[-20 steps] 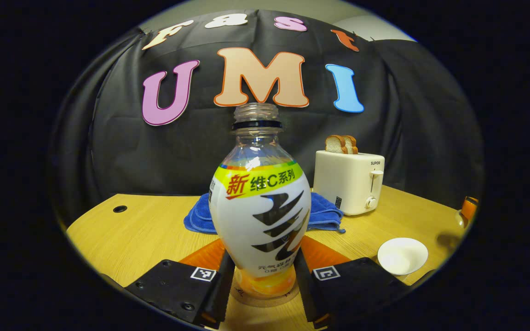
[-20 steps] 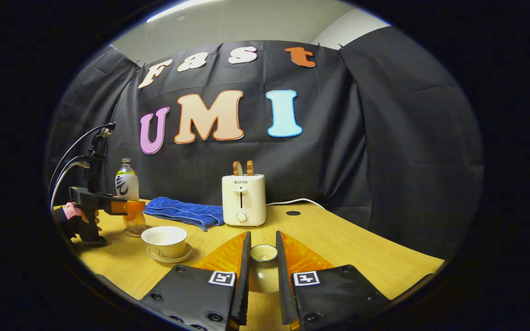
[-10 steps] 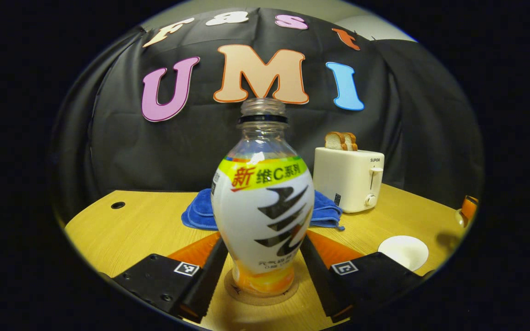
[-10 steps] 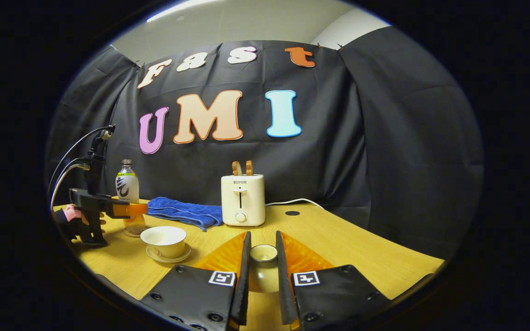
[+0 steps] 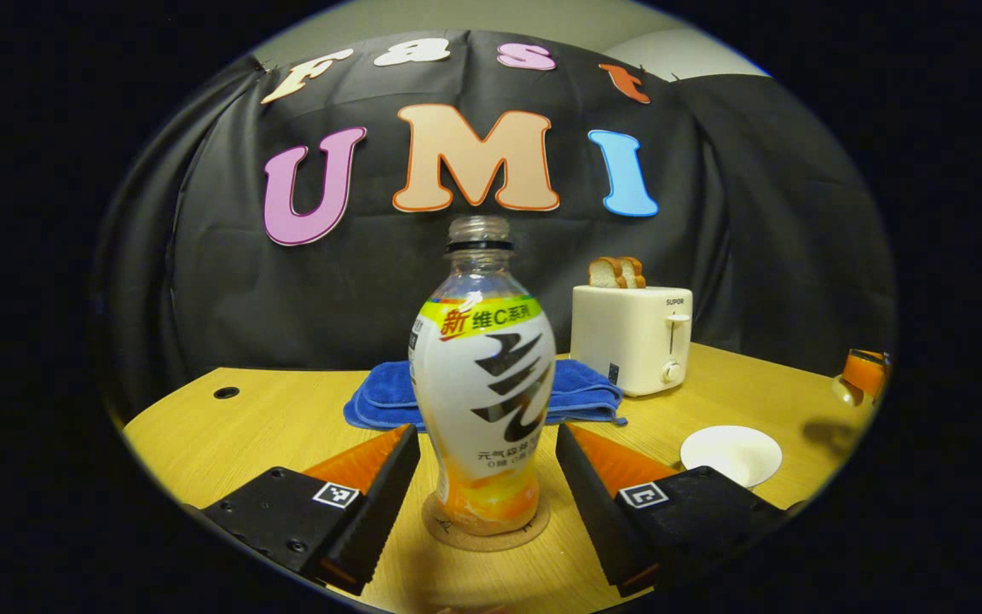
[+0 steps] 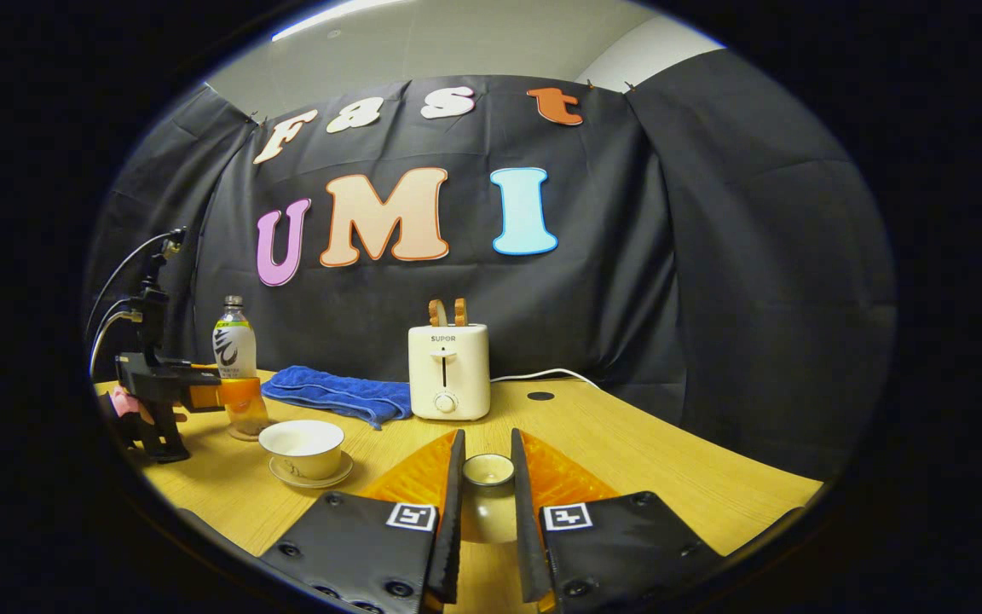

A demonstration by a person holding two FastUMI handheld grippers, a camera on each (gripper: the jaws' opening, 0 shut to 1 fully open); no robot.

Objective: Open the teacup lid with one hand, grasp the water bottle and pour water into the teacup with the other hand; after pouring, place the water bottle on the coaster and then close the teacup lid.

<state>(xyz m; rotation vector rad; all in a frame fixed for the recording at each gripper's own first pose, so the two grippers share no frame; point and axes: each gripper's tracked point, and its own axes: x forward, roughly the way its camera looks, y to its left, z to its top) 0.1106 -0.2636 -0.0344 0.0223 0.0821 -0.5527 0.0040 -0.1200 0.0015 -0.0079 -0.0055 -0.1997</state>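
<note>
My left gripper (image 5: pixel 488 465) is now spread wide, both fingers clear of the water bottle (image 5: pixel 483 401); a second ago they were clamped on it. The bottle stands upright, uncapped, on the round coaster (image 5: pixel 484 530), smaller in the left gripper view than before since I have backed off. In the right gripper view that gripper (image 6: pixel 227 394) sits further left of the bottle (image 6: pixel 235 358). My right gripper (image 6: pixel 484 499) stays clenched on the teacup lid (image 6: pixel 488 488), unchanged. The open teacup (image 6: pixel 302 445) rests on its saucer (image 6: pixel 310 473) on the table (image 6: pixel 670 477), between bottle and lid.
</note>
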